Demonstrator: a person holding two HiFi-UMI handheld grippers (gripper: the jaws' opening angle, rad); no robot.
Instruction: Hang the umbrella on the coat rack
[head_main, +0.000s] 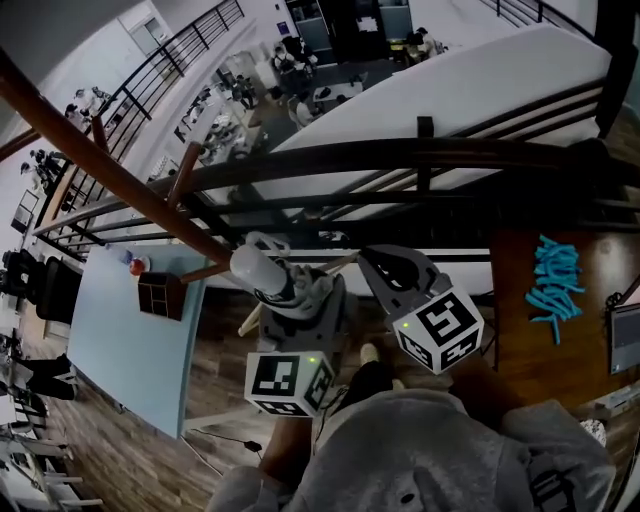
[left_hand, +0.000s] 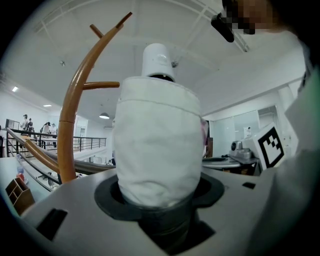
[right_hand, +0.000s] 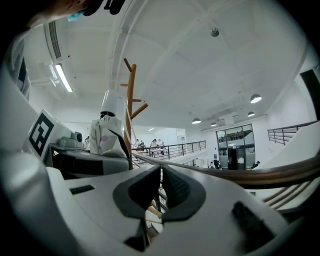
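Observation:
My left gripper is shut on a folded white umbrella, which it holds upright. In the left gripper view the umbrella fills the middle between the jaws, with its white cap on top. The brown wooden coat rack curves up just to its left, and its pegs are bare. In the head view a coat rack arm slants from the upper left down toward the umbrella. My right gripper stays beside the left one, shut and holding nothing. Its own view shows the pads together, with the umbrella and rack to the left.
A dark railing runs across in front of me over an open lower floor with people. A light blue table with a small brown box lies at the left. Blue pieces and a laptop sit at the right.

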